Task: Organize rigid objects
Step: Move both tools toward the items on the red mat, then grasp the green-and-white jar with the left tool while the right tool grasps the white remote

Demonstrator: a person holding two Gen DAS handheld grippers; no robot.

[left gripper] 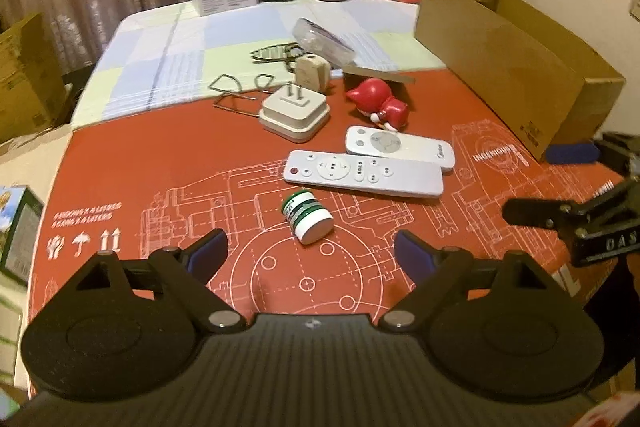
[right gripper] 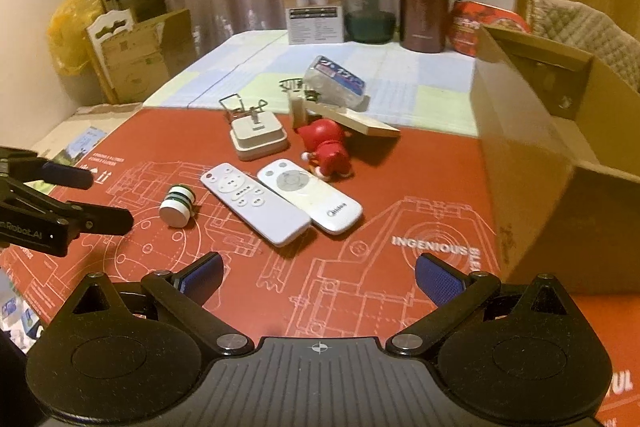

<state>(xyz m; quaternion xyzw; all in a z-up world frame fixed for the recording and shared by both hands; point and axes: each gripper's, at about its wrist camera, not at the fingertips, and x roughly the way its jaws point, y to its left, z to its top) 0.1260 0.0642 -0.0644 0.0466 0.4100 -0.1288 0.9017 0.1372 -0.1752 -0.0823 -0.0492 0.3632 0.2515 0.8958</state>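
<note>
Left claw gapes empty before the toppled green-and-white bottle; right claw likewise holds nothing. On its side, the bottle may roll away if nudged.

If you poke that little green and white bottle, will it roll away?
Probably. The bottle is round and lies on its side on the flat red mat, so a sideways nudge should roll it. It is small, so likely light. Its smooth sides might slip between the left gripper's open pads.

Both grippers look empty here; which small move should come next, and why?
Probably ease the open left gripper forward and down around the small green-and-white bottle lying on the red mat. It lies nearest, directly between the fingers, apart from the two white remotes.
</note>
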